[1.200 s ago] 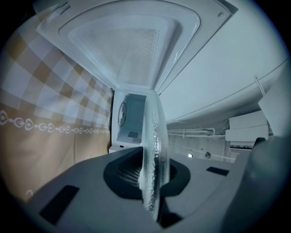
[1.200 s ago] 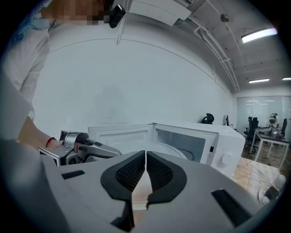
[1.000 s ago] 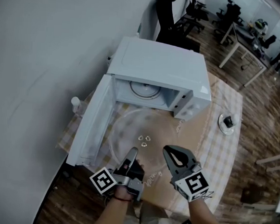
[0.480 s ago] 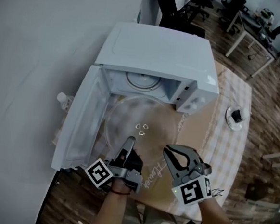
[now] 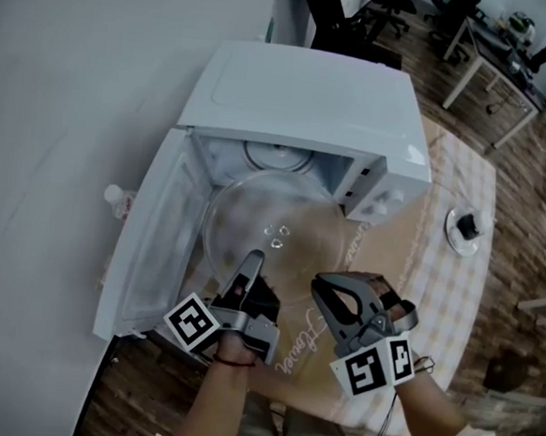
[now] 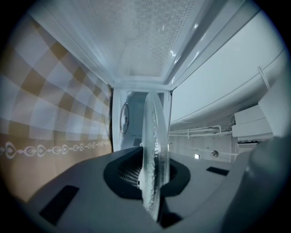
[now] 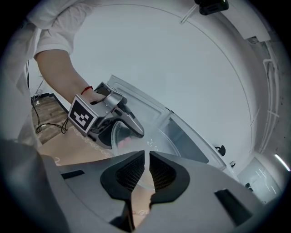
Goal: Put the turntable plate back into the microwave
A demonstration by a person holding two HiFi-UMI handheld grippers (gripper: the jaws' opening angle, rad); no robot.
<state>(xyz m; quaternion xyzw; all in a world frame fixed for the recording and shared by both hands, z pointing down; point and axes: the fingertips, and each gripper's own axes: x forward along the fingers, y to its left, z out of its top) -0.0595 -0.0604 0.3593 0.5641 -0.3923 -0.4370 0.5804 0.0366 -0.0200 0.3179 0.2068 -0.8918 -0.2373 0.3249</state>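
The clear glass turntable plate (image 5: 272, 226) is held level in front of the open white microwave (image 5: 301, 102), its far rim at the cavity mouth. My left gripper (image 5: 250, 265) is shut on the plate's near rim. In the left gripper view the plate (image 6: 152, 136) stands edge-on between the jaws (image 6: 152, 184), pointing into the cavity (image 6: 132, 123). My right gripper (image 5: 320, 284) hovers by the plate's near right rim, jaws together with nothing seen between them. The right gripper view shows its closed jaws (image 7: 147, 157), the plate (image 7: 159, 136) and the left gripper (image 7: 129, 125) beyond.
The microwave door (image 5: 148, 250) hangs open to the left. A roller ring (image 5: 278, 156) lies on the cavity floor. A small bottle (image 5: 115, 195) stands left of the door. A round white item (image 5: 465, 227) sits on the checked cloth at right.
The left gripper has carried the plate forward toward the microwave mouth. The right gripper has rolled and dropped a little beside the plate.
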